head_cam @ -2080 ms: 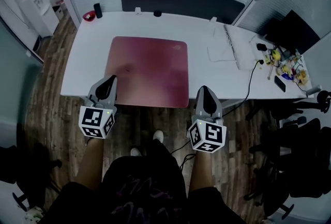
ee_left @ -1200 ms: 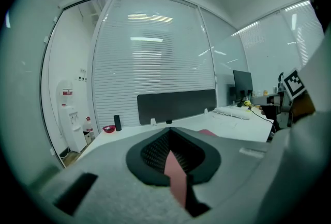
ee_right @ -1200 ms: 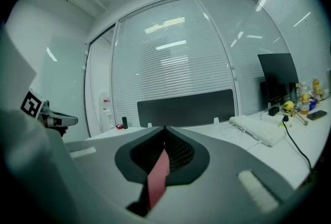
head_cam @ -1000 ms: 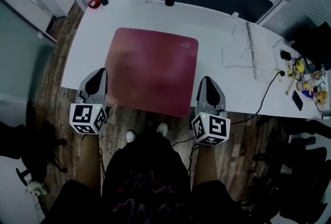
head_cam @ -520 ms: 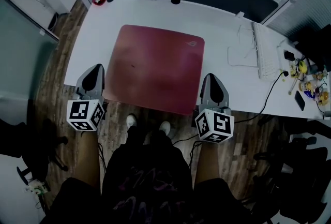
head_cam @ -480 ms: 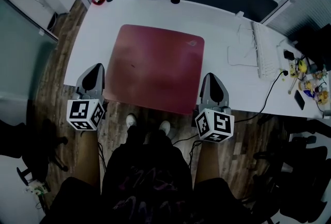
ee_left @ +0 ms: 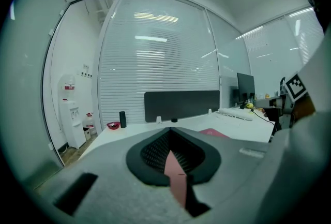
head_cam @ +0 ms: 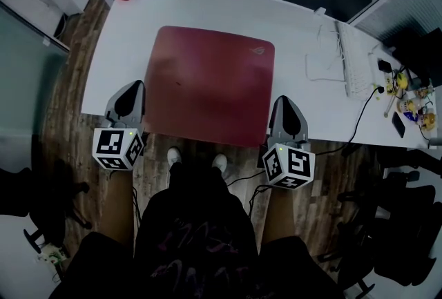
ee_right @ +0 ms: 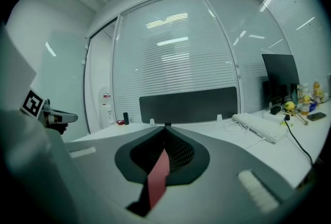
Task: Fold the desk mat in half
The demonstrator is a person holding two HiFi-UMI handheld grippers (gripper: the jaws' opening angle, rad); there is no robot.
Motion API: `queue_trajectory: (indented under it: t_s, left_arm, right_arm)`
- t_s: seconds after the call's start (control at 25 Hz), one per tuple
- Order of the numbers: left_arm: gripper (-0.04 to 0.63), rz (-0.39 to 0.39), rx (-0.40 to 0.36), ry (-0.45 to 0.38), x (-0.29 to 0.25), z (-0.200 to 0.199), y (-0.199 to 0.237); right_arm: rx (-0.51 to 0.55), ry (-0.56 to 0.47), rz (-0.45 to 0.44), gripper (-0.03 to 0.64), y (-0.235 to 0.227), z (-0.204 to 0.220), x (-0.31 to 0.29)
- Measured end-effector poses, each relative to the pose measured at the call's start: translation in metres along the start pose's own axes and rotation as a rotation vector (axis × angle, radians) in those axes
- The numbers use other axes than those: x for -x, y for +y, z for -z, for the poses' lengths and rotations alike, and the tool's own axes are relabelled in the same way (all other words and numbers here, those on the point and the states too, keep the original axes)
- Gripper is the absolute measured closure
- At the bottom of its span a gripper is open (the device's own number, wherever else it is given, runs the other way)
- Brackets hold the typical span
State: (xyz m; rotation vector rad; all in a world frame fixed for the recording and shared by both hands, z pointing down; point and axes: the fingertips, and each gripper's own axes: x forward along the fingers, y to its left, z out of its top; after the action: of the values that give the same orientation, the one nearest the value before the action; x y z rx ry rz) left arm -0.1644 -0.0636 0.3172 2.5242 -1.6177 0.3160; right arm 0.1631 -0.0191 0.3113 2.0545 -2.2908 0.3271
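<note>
Two grips look set: the left gripper [head_cam: 129, 92] and right gripper [head_cam: 286, 105] each pinch tight on a near corner of the desk mat [head_cam: 207, 83], lying flat ahead of them. Next, lift that edge forward onto the far edge.

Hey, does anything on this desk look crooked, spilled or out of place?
Only the desk mat stands out: its near edge overhangs the front of the desk, where the left tool and right tool are each shut on a near corner. Otherwise it lies flat, with no spill.
</note>
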Motion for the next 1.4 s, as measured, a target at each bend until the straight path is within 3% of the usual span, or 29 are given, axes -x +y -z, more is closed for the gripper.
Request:
queue_trajectory:
  t_s: [1.4]
  left_arm:
    - [0.597, 0.09, 0.062, 0.198, -0.012, 0.126, -0.014]
  right_arm:
    - [-0.044, 0.222, 0.007, 0.611, 0.035, 0.123, 0.007]
